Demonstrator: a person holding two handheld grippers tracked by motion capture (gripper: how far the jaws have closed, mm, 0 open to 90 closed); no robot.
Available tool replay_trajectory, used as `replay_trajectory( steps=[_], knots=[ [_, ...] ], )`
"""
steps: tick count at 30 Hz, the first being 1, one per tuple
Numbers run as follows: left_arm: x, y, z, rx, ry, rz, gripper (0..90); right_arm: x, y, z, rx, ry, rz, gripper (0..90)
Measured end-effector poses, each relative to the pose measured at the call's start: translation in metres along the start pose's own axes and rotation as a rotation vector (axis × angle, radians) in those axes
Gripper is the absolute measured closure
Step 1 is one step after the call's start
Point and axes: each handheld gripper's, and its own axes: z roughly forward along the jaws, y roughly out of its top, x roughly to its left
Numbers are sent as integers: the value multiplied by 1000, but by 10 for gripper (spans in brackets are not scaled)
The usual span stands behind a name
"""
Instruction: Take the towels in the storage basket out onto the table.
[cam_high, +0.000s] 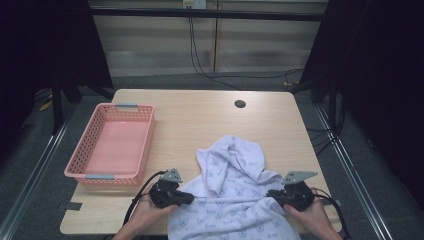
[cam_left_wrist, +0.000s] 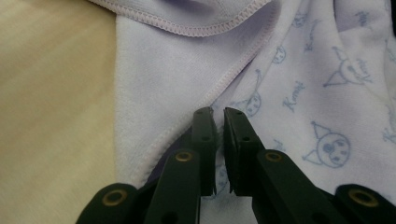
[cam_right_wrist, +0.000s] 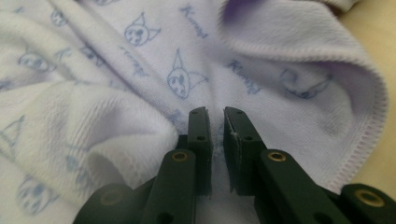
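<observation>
A pale lavender cloth (cam_high: 230, 170) printed with small blue cartoon faces lies crumpled on the near half of the wooden table (cam_high: 200, 115) and hangs over its front edge. My left gripper (cam_high: 190, 198) sits at the cloth's left side. In the left gripper view its jaws (cam_left_wrist: 218, 114) are nearly together, pinching a stitched fold of the cloth (cam_left_wrist: 163, 84). My right gripper (cam_high: 271, 194) sits at the cloth's right side. Its jaws (cam_right_wrist: 215, 114) are likewise closed on a fold of the cloth (cam_right_wrist: 116, 116) near its hemmed edge.
An empty pink plastic basket (cam_high: 82, 142) stands on the table's left side. A round cable hole (cam_high: 240, 104) sits near the far edge. Bare tabletop lies between the basket and the cloth and behind the cloth. Cables run across the floor beyond the table.
</observation>
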Motion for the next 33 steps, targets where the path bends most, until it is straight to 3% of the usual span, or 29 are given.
replay_trajectory(
  steps=[3, 5, 8, 11, 15, 19, 24, 27, 30, 31, 32, 33],
  knots=[
    [-7, -7, -6, 12, -6, -1, 805, 16, -10, -9, 17, 23, -4, 760],
    [-7, -8, -10, 8, 10, -12, 765, 19, -10, -14, -12, 14, -8, 718],
    [1, -4, -16, -56, -5, -58, 745, 5, 2, -23, -129, -3, 13, 678],
    [8, 8, -18, -108, 20, -65, 726, -15, 18, -21, -173, -61, 36, 612],
    [23, 25, -15, -172, 56, -93, 699, -44, 40, 2, -167, -105, 65, 550],
    [46, 45, -5, -214, 93, -139, 676, -63, 57, 30, -135, -111, 68, 524],
    [68, 53, 19, -191, 122, -202, 590, -72, 62, 50, -109, -105, 101, 500],
    [69, 56, 30, -151, 136, -190, 511, -68, 62, 57, -107, -88, 73, 507],
    [67, 60, 36, -149, 151, -179, 501, -63, 63, 58, -106, -73, 60, 658],
    [65, 62, 39, -143, 166, -160, 541, -62, 63, 58, -108, -73, 51, 708],
    [64, 62, 41, -141, 142, -146, 630, -62, 63, 56, -116, -72, 51, 765],
    [62, 62, 43, -138, 151, -121, 772, -62, 64, 54, -125, -74, 55, 807]
  ],
)
